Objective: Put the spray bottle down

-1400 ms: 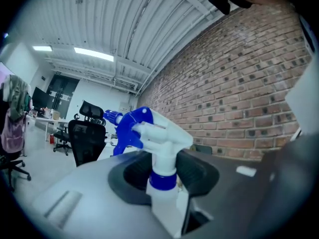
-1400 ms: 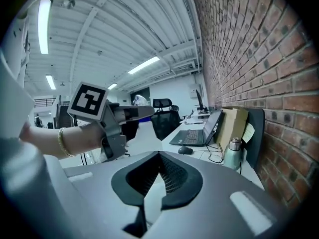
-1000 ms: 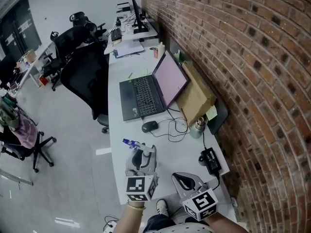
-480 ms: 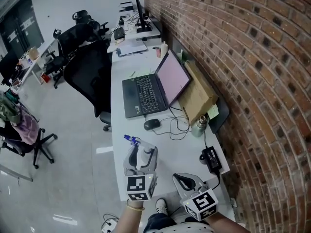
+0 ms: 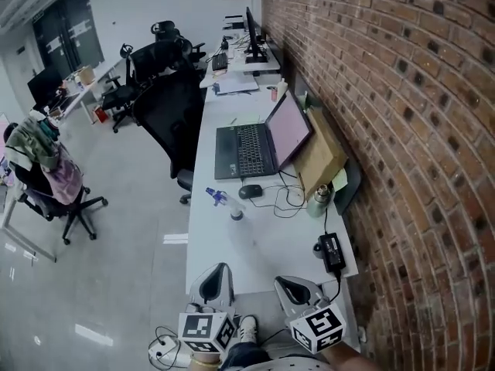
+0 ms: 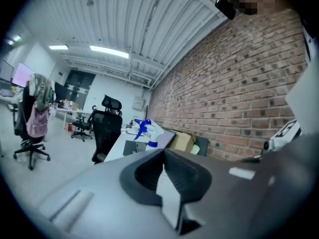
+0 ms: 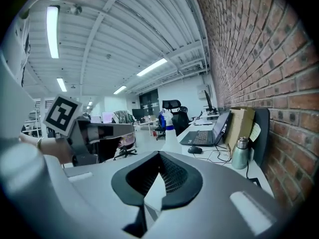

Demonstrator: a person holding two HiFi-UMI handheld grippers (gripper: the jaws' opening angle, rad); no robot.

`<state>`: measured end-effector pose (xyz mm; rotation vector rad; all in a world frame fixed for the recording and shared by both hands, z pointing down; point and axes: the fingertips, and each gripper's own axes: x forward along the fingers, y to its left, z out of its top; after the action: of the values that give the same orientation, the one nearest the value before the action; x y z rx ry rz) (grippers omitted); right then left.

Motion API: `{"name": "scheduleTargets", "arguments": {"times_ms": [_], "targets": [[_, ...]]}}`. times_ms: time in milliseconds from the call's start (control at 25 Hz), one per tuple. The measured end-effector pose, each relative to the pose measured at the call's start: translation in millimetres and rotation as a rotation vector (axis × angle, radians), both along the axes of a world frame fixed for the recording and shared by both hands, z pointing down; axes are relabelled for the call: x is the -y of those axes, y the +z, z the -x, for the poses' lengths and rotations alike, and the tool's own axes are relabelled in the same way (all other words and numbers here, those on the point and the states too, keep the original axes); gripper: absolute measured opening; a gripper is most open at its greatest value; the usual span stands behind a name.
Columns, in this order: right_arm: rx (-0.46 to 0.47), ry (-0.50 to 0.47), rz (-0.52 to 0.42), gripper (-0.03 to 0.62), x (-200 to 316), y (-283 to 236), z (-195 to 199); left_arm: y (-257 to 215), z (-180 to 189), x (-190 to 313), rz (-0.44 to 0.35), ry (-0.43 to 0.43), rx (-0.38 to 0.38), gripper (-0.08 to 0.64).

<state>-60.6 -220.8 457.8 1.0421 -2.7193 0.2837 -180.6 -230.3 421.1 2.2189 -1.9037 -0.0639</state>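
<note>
The spray bottle (image 5: 227, 204), clear with a blue trigger head, stands upright by itself on the white desk (image 5: 263, 242), near its left edge and in front of the laptop. My left gripper (image 5: 216, 273) is at the desk's near edge, well back from the bottle, shut and empty. The right gripper (image 5: 291, 284) sits beside it, also shut with nothing in it. In the left gripper view the bottle (image 6: 148, 132) shows far beyond the closed jaws. In the right gripper view the bottle (image 7: 170, 129) stands ahead, with the left gripper's marker cube (image 7: 62, 114) at left.
An open laptop (image 5: 251, 149), a mouse (image 5: 250, 191) with cables, a cardboard box (image 5: 321, 157), a metal flask (image 5: 317, 199) and a power adapter (image 5: 332, 252) lie along the desk by the brick wall (image 5: 402, 130). Black office chairs (image 5: 174, 107) stand to the left.
The left gripper opened off the spray bottle, drew back to the desk's near edge and closed empty. The bottle stays upright on the desk. The right gripper has kept its place beside the left one.
</note>
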Motion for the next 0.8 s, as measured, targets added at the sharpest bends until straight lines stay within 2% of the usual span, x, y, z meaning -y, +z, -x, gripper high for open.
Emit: {"name": "scheduleTargets", "arguments": {"times_ms": [120,400,640,800], "targets": [[0.02,-0.03,-0.018,-0.002,-24.2,-3.7,-13.0,6.9,-12.9,-47.4,0.043,-0.054,-0.026,0.009],[0.021,-0.059,-0.022,-0.002,-83.7,5.5,-47.6,32.8,-54.0,-128.2,0.111,-0.102,-0.018,0.008],[0.027,-0.084,-0.047,-0.002,-122.4,3.0,-68.1,42.6,-89.1,-173.1,0.132,-0.102,-0.031,0.008],[0.035,-0.09,-0.068,-0.002,-140.9,-4.2,-79.2,33.7,-101.7,-191.5,0.114,-0.116,-0.002,0.008]]}}
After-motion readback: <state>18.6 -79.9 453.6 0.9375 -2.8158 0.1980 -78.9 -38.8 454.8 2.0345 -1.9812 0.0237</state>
